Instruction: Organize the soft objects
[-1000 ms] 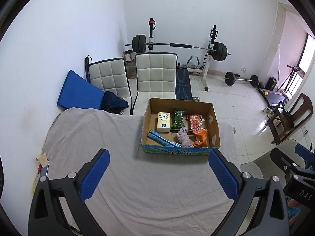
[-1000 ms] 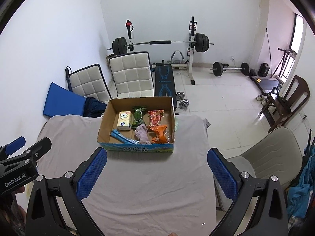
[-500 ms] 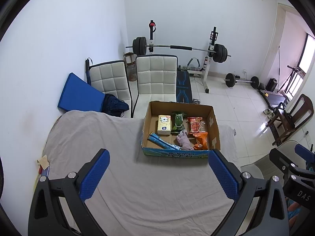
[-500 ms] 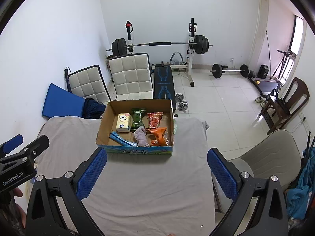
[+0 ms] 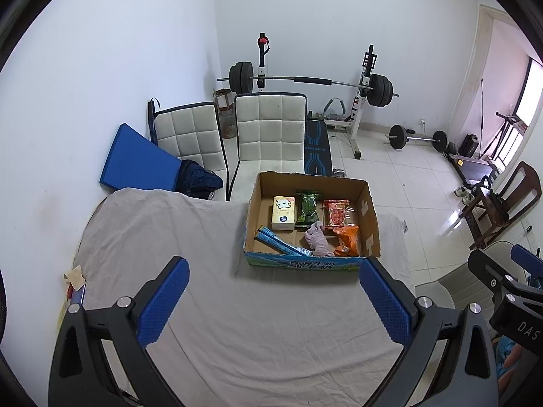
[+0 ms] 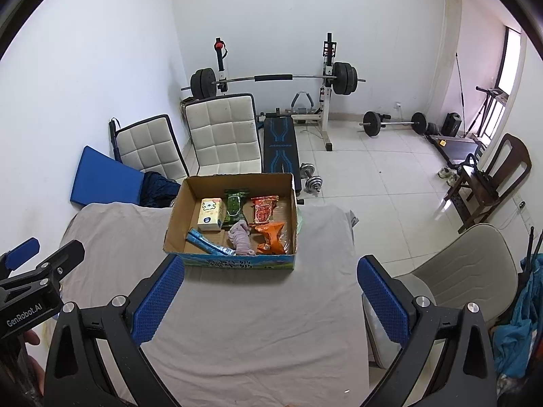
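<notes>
An open cardboard box [image 5: 371,224] [image 6: 174,217] stands on the grey-sheeted table [image 5: 169,237] [image 6: 258,322]. Inside lie a tissue pack [image 5: 283,213] [image 6: 211,214], a green packet [image 5: 307,209] [image 6: 235,207], a red packet [image 5: 336,212] [image 6: 264,210], an orange packet [image 5: 347,240] [image 6: 271,237], a pink cloth [image 5: 317,242] [image 6: 240,237] and a blue tube [image 5: 281,245] [image 6: 208,246]. My left gripper [image 5: 275,300] is open and empty, held above the table in front of the box. My right gripper [image 6: 269,300] is open and empty, likewise short of the box.
Two white padded chairs [image 5: 269,135] [image 6: 224,135] stand behind the table, with a blue mat [image 5: 135,164] against the wall. A barbell rack [image 5: 309,83] and bench stand beyond. A beige chair [image 6: 458,268] stands right of the table. A tan scrap [image 5: 75,276] lies at the table's left edge.
Both grippers have drawn back and up a little, so the box sits slightly farther away in both views. Both stay open and empty.
</notes>
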Action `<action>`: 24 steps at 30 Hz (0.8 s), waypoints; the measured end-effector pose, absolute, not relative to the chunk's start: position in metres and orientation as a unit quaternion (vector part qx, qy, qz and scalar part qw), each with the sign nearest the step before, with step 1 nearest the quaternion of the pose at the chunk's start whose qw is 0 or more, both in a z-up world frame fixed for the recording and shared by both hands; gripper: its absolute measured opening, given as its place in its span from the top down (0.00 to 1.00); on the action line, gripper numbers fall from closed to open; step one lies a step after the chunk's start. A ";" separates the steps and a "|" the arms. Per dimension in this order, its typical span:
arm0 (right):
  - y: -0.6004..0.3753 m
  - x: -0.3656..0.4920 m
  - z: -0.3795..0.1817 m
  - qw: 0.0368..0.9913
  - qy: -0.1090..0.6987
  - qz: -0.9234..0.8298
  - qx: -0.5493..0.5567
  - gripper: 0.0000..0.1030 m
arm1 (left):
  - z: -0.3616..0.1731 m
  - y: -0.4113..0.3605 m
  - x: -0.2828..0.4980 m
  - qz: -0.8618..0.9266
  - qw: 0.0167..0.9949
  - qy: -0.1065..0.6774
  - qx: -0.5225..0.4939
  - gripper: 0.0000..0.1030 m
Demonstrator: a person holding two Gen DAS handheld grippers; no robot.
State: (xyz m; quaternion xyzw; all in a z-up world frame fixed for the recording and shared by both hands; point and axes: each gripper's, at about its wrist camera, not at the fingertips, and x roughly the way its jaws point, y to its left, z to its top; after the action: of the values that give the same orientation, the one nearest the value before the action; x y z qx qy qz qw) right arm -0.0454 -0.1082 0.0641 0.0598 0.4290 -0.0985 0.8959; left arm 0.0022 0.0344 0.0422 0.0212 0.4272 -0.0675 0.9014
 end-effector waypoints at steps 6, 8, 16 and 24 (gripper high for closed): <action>-0.108 -0.045 0.065 0.897 0.427 -0.101 0.057 0.00 | 0.042 0.034 0.002 -0.066 0.901 0.427 0.021 0.00; -0.108 -0.045 0.066 0.897 0.427 -0.101 0.057 0.00 | 0.042 0.034 0.002 -0.067 0.901 0.428 0.020 0.00; -0.107 -0.045 0.066 0.898 0.426 -0.100 0.056 0.00 | 0.041 0.035 -0.001 -0.068 0.901 0.428 0.021 0.00; -0.107 -0.045 0.067 0.897 0.427 -0.099 0.057 0.00 | 0.032 0.038 -0.003 -0.066 0.898 0.434 0.020 0.00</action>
State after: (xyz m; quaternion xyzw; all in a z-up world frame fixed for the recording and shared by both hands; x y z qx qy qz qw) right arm -0.0451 -0.1067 0.0665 0.0568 0.4271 -0.0993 0.8969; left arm -0.0025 0.0379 0.0319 0.0202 0.4340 -0.0656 0.8983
